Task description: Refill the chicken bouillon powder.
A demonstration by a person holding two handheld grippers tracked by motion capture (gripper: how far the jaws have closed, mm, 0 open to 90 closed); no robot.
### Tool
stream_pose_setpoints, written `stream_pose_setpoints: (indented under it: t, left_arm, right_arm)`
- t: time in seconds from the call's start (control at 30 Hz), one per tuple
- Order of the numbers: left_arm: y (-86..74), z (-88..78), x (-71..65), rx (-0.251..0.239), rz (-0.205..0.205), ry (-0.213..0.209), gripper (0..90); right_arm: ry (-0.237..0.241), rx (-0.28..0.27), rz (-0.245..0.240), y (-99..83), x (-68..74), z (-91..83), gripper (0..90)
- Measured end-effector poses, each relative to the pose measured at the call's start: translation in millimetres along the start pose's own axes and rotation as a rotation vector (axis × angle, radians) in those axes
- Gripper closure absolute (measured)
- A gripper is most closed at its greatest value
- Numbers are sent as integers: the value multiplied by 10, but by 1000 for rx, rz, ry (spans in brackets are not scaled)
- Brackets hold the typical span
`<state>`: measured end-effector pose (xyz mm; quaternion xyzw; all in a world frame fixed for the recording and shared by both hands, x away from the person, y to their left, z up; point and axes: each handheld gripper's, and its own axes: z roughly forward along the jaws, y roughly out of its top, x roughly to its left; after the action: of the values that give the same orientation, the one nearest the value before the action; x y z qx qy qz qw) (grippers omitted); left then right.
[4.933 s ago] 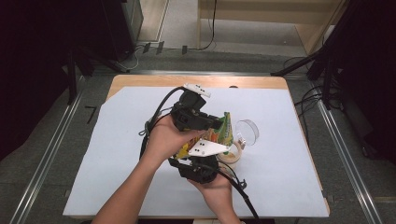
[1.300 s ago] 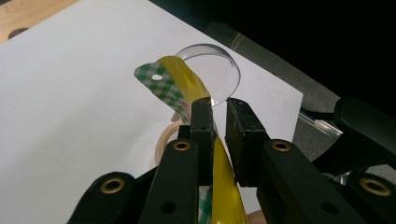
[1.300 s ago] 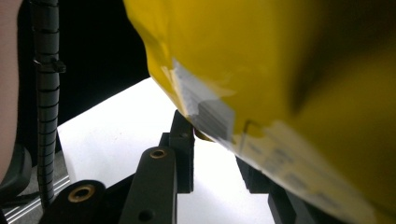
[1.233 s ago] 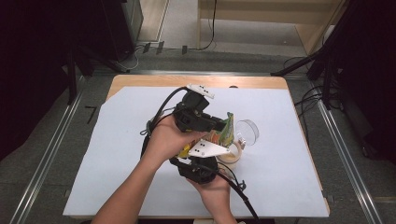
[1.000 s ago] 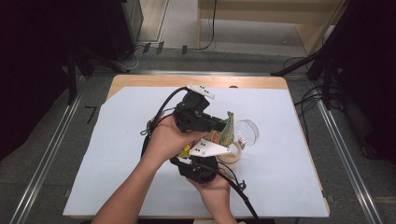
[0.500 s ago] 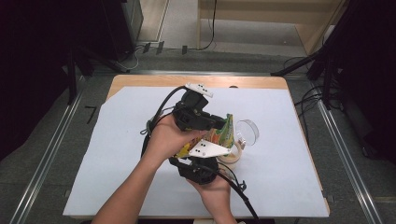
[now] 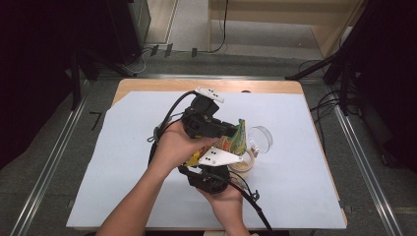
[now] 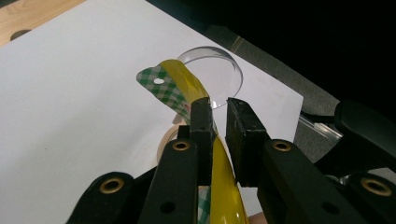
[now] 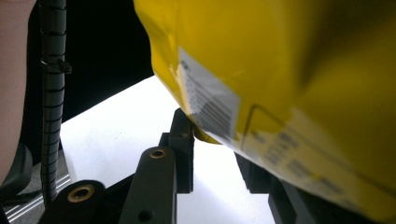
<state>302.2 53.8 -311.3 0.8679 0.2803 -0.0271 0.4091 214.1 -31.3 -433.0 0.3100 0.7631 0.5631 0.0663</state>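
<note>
Yellow foil snack pouch (image 7: 231, 143) with a green-checked top edge, held between my two grippers above the white paper-covered table (image 7: 123, 162). Left: my left gripper (image 7: 227, 130), black, cable trailing back over my wrist, is clamped on the pouch's upper part; in the left gripper view (image 8: 215, 135) the yellow foil (image 8: 219, 177) runs up between the two closely set jaws, and the checked edge with its hang hole curls over just beyond their tips. Ahead of those tips and below the pouch lies a clear round plastic lid (image 8: 217, 74) flat on the paper, with the rim of a tan paper cup (image 8: 169, 140) just nearer to me. Right: my right gripper (image 7: 216, 169), grey three-cornered plate on top, sits below the left one, closed on the pouch's lower corner; in the right gripper view (image 9: 217, 140) the foil's bottom corner (image 9: 280, 93), with barcode label, is pinched between the jaws. In the high view the cup (image 7: 244, 166) stands just beyond this gripper, and the lid (image 7: 260, 139) lies just past it.
</note>
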Motion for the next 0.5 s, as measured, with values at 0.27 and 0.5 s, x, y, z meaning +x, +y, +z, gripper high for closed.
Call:
stream_pose_setpoints:
  t: [0.27,0.5]
  left_arm:
    - [0,0,11,-2,0,-1,812]
    - [-1,6,18,-1,-3,-4,812]
  right_arm:
    - [0,-1,-2,4,11,-4,710]
    - [1,-2,0,8,19,-7,711]
